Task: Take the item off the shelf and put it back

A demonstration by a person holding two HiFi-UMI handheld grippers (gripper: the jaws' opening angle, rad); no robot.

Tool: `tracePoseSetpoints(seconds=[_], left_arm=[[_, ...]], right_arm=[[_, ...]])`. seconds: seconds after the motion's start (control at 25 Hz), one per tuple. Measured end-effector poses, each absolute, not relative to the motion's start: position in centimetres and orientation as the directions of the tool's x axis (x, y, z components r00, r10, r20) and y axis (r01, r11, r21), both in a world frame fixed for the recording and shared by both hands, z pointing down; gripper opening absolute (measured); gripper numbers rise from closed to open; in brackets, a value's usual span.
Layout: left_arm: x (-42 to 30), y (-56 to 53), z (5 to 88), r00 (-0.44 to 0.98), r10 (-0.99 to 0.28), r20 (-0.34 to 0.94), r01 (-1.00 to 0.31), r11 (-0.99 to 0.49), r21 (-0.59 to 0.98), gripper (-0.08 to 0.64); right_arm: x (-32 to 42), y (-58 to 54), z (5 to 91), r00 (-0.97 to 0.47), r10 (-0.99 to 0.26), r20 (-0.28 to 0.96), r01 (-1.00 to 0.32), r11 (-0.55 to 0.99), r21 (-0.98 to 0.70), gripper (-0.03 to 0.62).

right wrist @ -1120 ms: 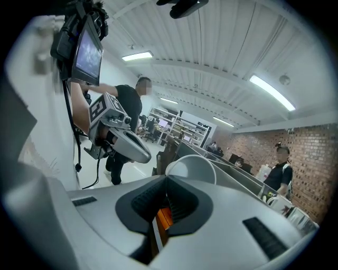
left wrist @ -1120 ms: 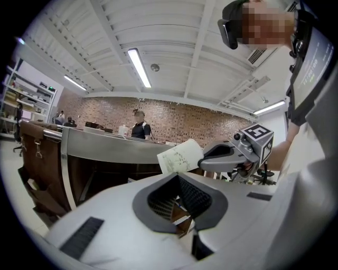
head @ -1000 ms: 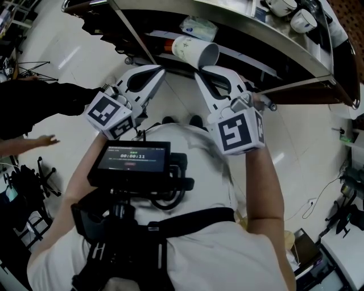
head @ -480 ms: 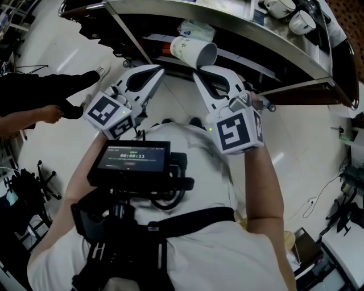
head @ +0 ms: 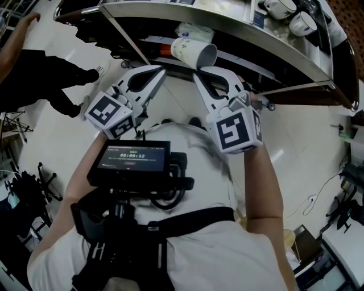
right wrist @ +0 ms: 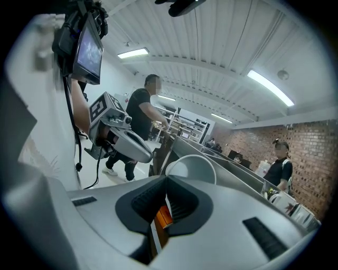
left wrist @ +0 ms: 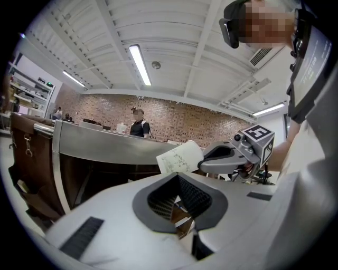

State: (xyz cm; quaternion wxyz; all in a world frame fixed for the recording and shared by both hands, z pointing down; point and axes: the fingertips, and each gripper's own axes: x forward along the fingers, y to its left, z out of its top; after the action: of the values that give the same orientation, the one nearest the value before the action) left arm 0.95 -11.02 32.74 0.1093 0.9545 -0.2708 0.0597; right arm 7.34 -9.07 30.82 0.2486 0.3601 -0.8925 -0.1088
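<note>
A curved steel shelf unit (head: 227,16) spans the top of the head view. Two white mugs (head: 301,21) stand on its upper tier near the right end. A crinkled clear packet (head: 196,27) lies on a lower tier, just behind the cup. A slanted steel strut (head: 128,37) crosses to the cup's left. A bystander in black (head: 40,79) stands well apart at the left.

The right gripper (head: 200,70) has its jaws almost together, pinching the rim wall of a paper cup (head: 193,51). In the right gripper view the thin white wall runs between the ribbed pads (right wrist: 179,203). The cup hangs on its side in the air before the shelf's front edge, not resting on any tier. The left gripper (head: 161,69) has its jaws together with nothing between them, near the cup but apart from it.

The cup is tapered white paper with faint dark print. Both grippers are smooth white shells with dark ribbed pads, each bearing a black-and-white marker cube (head: 234,132).
</note>
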Motion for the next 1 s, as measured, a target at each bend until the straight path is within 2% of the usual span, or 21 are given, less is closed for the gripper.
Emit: tracePoseSetpoints(seconds=[0.64, 0.8, 1.0], left_arm=[[0.3, -11.4, 35.3, 0.844, -0.499, 0.196, -0.533, -0.821, 0.205, 0.01], [-0.2, -11.4, 35.7, 0.839, -0.509, 0.193, -0.542, -0.812, 0.216, 0.011], [-0.2, -11.2, 35.9, 0.833, -0.518, 0.194, -0.552, -0.796, 0.248, 0.011]], right_arm=[[7.6, -10.6, 36.0, -0.568, -0.627, 0.532, -0.491, 0.778, 0.393, 0.017], [9.2, -11.2, 39.0, -0.504, -0.597, 0.625, -0.439, 0.8, 0.409, 0.017], [13.8, -13.4, 43.8, -0.297, -0.558, 0.775, -0.397, 0.81, 0.432, 0.017]])
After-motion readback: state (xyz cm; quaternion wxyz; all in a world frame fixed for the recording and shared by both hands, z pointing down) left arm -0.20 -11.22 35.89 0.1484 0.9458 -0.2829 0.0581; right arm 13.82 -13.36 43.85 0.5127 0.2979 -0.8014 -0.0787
